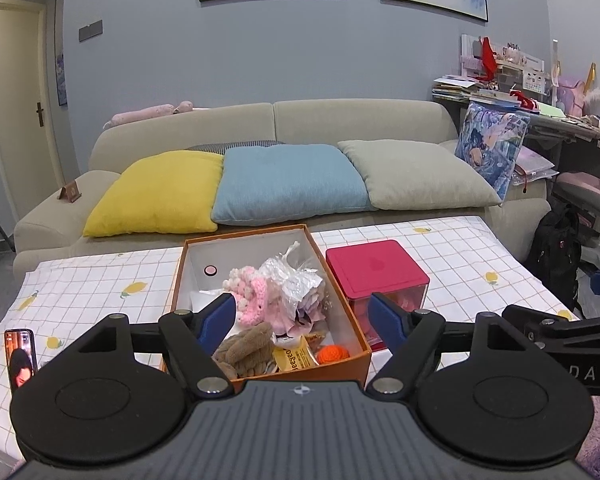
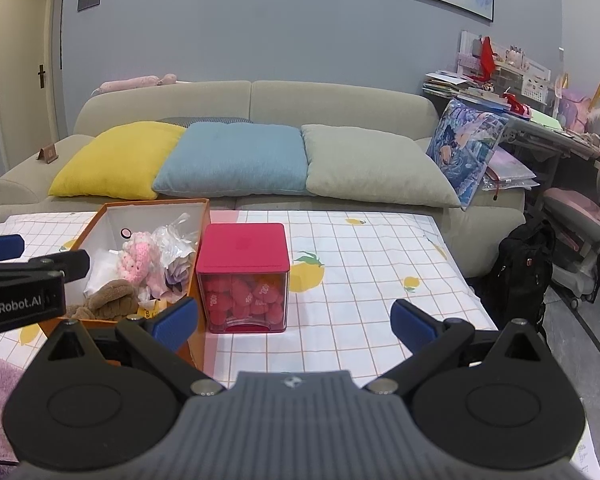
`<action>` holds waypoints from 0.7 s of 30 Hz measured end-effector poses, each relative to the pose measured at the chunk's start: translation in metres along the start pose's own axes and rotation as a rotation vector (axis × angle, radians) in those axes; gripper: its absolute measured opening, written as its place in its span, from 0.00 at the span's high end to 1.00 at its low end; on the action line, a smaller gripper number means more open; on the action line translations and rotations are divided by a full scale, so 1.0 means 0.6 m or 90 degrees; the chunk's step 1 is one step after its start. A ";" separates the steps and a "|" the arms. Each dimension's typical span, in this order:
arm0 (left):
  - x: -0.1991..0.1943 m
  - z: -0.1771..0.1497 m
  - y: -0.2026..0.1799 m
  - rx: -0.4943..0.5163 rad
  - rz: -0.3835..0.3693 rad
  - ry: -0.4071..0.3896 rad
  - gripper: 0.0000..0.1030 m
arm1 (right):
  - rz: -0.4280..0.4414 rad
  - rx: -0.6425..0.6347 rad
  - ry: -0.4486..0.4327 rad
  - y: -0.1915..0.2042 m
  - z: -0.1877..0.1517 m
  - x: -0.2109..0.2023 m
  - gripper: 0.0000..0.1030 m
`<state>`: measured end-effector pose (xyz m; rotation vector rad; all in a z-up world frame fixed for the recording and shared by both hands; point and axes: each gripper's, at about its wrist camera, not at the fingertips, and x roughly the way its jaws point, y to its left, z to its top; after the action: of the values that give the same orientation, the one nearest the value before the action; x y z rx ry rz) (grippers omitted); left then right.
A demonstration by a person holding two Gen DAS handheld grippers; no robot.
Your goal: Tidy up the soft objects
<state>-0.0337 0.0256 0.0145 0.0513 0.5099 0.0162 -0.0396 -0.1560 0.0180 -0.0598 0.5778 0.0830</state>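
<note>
As both wrist views show, the soft objects lie gathered in the orange box [image 1: 342, 362], the landmark for this legend. Left of the box, a phone [image 1: 20, 356] rests on the checked tablecloth [image 1: 92, 280]. Inside it lie a brown plush toy [image 1: 244, 346], a pink crocheted toy [image 1: 250, 292], a crinkled clear bag [image 1: 296, 280], a yellow packet [image 1: 294, 358] and an orange knitted ball [image 1: 332, 354]. The left gripper [image 1: 302, 318] hovers over the box's near end, jaws spread and empty. Just right of the box stands a red-lidded clear container [image 2: 244, 276] filled with red pieces. Further right, the right gripper [image 2: 294, 318] hangs over bare cloth, jaws wide apart, holding nothing. No soft item shows loose on the cloth; the scene fits either a finished gathering or contents awaiting sorting out of the box.
</note>
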 end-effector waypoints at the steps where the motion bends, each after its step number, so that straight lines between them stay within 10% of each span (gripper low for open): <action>1: 0.000 0.000 0.000 -0.001 -0.001 0.000 0.14 | 0.000 0.000 0.000 0.000 0.000 0.000 0.03; 21: -0.001 -0.003 0.000 -0.001 -0.006 0.003 0.15 | 0.003 -0.005 -0.003 0.002 0.001 0.000 0.03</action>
<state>-0.0351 0.0257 0.0130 0.0477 0.5142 0.0071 -0.0397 -0.1550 0.0184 -0.0665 0.5732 0.0899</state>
